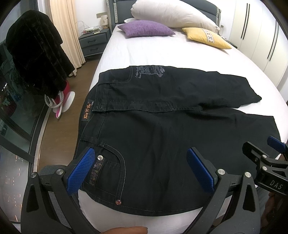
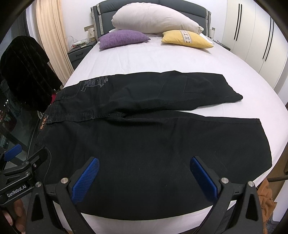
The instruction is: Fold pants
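Black pants [image 1: 162, 129] lie spread flat across the white bed [image 1: 162, 52], waistband at the left, two legs running right. They also show in the right wrist view [image 2: 153, 144]. My left gripper [image 1: 142, 169] is open and hovers over the near pocket area by the waistband, holding nothing. My right gripper [image 2: 144, 178] is open and hovers over the near leg, holding nothing. The right gripper also shows at the right edge of the left wrist view [image 1: 266, 158], and the left gripper at the left edge of the right wrist view [image 2: 19, 162].
A purple cushion [image 1: 145, 27], a yellow cushion [image 1: 207, 36] and a large white pillow [image 1: 172, 14] lie at the head of the bed. A dark coat [image 1: 36, 54] hangs at the left beside a nightstand [image 1: 93, 41]. White wardrobe doors [image 1: 261, 32] stand at the right.
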The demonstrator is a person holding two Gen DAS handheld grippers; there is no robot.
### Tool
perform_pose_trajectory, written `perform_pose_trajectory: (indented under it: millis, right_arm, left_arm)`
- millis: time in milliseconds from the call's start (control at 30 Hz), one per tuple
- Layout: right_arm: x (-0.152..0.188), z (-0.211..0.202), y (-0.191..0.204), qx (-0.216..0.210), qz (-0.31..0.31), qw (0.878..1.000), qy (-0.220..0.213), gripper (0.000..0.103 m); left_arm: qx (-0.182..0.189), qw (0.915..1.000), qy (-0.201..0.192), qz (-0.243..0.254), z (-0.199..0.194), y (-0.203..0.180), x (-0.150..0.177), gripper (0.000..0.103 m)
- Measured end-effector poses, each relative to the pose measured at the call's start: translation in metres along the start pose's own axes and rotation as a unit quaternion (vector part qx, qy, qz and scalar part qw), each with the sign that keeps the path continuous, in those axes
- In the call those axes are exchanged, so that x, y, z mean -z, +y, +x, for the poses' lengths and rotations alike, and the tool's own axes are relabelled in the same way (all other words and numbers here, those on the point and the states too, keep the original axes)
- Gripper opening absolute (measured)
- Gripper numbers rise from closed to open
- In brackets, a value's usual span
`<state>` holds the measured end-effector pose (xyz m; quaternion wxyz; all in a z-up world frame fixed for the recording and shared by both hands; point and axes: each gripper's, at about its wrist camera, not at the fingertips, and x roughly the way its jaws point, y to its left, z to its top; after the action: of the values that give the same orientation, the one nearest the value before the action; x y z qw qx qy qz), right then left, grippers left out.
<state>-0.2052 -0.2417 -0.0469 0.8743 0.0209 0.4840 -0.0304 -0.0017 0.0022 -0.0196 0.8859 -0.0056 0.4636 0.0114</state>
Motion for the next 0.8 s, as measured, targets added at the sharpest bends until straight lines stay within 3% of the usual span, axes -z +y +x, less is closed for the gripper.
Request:
perform_pose_trajectory:
  millis: [800]
  right_arm:
    - [0.0049,0.0035,0.0002,0.000,0.004,1.000,0.007,0.103]
  left_arm:
    - [-0.004,1.0000,0.005,0.004,0.0050,-0.0015,0.0026,0.103]
